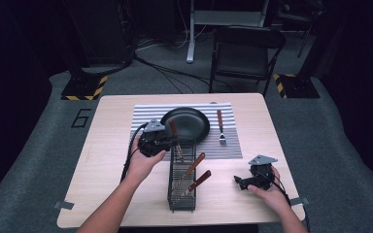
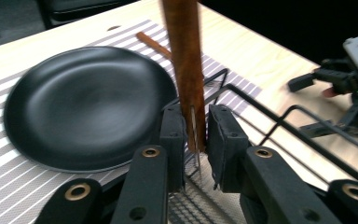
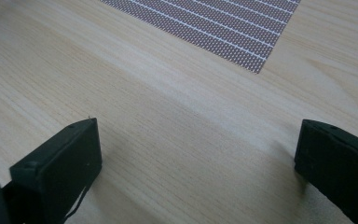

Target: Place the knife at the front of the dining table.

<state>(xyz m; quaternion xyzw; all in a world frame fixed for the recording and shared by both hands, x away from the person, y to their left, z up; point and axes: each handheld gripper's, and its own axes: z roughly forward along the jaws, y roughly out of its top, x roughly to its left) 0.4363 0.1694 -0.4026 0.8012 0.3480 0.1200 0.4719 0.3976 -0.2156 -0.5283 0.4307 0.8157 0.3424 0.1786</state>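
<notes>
My left gripper point(image 1: 174, 141) point(image 2: 196, 135) is shut on a wooden-handled utensil point(image 1: 174, 131) point(image 2: 185, 60), which stands upright over the far end of a black wire caddy point(image 1: 180, 196) point(image 2: 279, 121). Its metal part points down between the jaws. Two more wooden-handled utensils point(image 1: 194, 166) point(image 1: 200, 179) lean in the caddy. A black plate point(image 1: 189, 124) point(image 2: 84, 102) lies on a striped placemat point(image 1: 145, 114) point(image 3: 223, 23), with a wooden-handled fork point(image 1: 220, 127) point(image 2: 154, 44) to its right. My right gripper point(image 1: 239, 182) point(image 3: 198, 154) rests open on bare wood at the front right, nothing between its jaws.
The light wooden table point(image 1: 107, 145) has free room left of the caddy and along its right side. A folding chair point(image 1: 245, 53) and cables stand on the floor beyond the far edge.
</notes>
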